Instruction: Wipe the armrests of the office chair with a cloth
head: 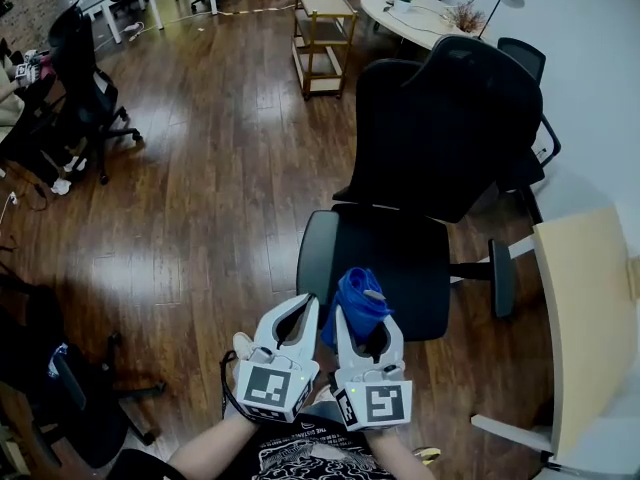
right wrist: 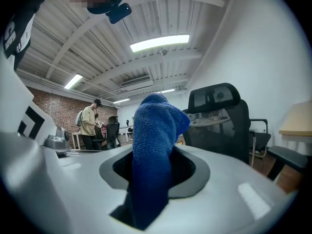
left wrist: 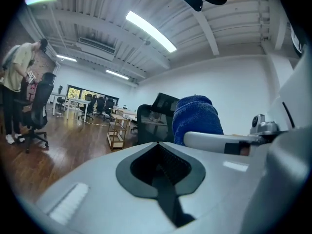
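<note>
both armrests of the black office chair await wiping, i judge: the nearer armrest lies just ahead of the grippers, the far armrest across the seat. the right gripper is clamped on the blue cloth, which bunches above its jaws; the left gripper is closed on nothing. lay the cloth flat on the nearer armrest and drag along its length, with the free gripper steadying the chair, which may swivel.

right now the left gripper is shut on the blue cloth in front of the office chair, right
No: it is the right gripper that is shut on the blue cloth, as the right gripper view shows; the left gripper is shut, empty.
</note>
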`<state>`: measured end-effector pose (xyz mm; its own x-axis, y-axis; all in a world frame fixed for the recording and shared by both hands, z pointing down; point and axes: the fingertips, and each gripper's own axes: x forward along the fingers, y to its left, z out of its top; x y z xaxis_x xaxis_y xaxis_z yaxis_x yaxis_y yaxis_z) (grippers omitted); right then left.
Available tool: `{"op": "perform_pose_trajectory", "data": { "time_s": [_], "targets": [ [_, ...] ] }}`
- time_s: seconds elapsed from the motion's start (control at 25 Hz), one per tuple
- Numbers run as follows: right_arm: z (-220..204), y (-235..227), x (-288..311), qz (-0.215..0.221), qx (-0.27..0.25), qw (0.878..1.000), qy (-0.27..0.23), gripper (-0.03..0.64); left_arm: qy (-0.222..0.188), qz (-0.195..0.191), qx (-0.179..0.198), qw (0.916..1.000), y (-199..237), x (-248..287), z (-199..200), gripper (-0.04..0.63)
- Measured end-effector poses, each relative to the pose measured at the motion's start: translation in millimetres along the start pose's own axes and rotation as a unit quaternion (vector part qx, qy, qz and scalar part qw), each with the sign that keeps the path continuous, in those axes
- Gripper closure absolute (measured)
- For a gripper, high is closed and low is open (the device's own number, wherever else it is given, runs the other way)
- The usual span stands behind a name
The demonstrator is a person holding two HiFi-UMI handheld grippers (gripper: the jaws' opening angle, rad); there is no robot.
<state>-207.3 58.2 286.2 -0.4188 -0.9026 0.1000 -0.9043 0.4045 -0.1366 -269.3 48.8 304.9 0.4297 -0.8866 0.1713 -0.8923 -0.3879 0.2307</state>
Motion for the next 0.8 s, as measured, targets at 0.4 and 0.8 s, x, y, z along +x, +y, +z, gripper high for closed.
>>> {"op": "perform_pose_trajectory", "data": {
  "time_s": [0.4, 0.8],
  "targets": [
    [12.5, -31.0, -65.6, 0.007, -0.013, 1.0, -0.019, 0.476, -0.026, 0.001, 0.016, 0.9995, -80.5, -19.6, 0.8, 0.591],
    [17.8, -41.4, -107.8, 0.002, -0.019, 1.0, -0.025, 0.476, -0.028, -0.01, 0.033, 0.999, -122.4, -42.4, 0.6, 0.591]
  ]
}}
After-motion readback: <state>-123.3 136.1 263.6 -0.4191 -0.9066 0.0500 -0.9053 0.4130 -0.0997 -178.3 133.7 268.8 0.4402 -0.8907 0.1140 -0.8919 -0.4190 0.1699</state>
